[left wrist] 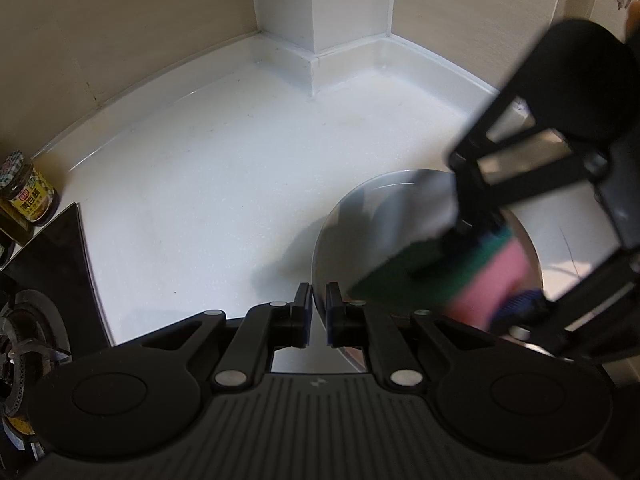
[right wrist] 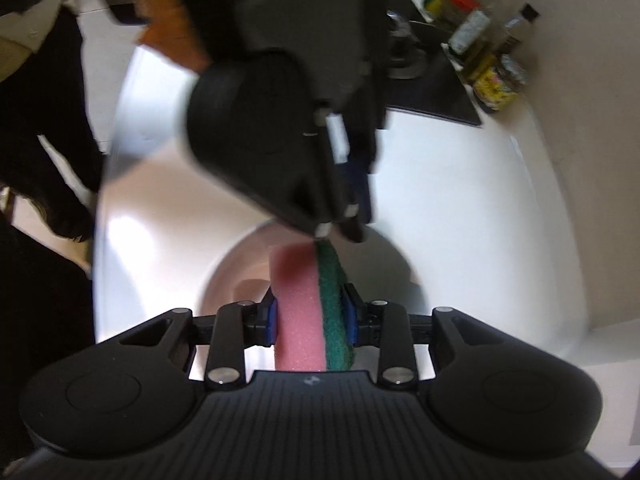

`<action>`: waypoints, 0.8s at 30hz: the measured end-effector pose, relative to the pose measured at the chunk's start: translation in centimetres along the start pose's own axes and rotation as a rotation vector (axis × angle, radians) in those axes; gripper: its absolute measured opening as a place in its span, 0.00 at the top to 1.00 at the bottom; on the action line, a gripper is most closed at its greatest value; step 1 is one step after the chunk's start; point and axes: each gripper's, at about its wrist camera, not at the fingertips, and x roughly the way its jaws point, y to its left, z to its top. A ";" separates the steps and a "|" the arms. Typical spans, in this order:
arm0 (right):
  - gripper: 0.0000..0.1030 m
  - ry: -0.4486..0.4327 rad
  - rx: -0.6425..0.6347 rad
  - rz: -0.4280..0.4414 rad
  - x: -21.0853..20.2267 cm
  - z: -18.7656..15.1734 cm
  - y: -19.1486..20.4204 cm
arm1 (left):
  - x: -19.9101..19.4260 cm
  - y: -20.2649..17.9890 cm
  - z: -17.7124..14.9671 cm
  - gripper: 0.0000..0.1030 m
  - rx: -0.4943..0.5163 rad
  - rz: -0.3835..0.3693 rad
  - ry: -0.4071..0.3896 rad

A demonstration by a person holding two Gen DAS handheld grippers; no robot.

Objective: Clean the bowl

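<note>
Scrubbing is the step we judge to be in hand. We hold the bowl by its near rim with the left hand-held gripper, whose jaws are clenched on the thin wall, one pad outside and one inside. The bowl sits on the white table, tipped a little toward us as far as we can tell, though blur on that side leaves the tilt uncertain.

Our right hand-held gripper is clamped on the sponge, pink foam to its left and green scouring pad to its right. The sponge's long axis runs forward along the fingers, so its far end points into the bowl, which lies directly ahead of and below that gripper. In the left wrist view the sponge reaches in over the bowl's right side, with the right hand-held gripper slanting down from the upper right.

That is the relation the next stroke turns on, we think: the sponge end is the nearer tool to the inner wall, while the left grip only steadies the rim. A jar stands well apart at the far left, beside the gas hob.
</note>
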 end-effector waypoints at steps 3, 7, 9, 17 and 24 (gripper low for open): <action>0.74 0.044 0.004 0.014 -1.0 -1.0 0.2 | 0.2 -0.1 0.1 0.95 0.006 0.006 0.000; 0.74 -0.097 0.263 -0.103 -5.9 -3.3 -2.3 | 0.1 -0.1 -0.2 0.92 -0.039 0.012 -0.005; 0.74 -0.158 0.399 -0.184 -8.1 -4.7 -3.7 | 0.1 -0.1 -0.4 0.92 -0.067 0.019 -0.013; 0.74 -0.112 0.825 -0.187 -7.1 -11.0 -7.4 | 0.6 -1.1 -1.1 0.93 -0.046 0.056 -0.041; 0.74 -0.103 1.006 0.013 -2.8 -13.2 -9.7 | 1.0 -0.1 -0.8 0.94 0.027 0.006 -0.052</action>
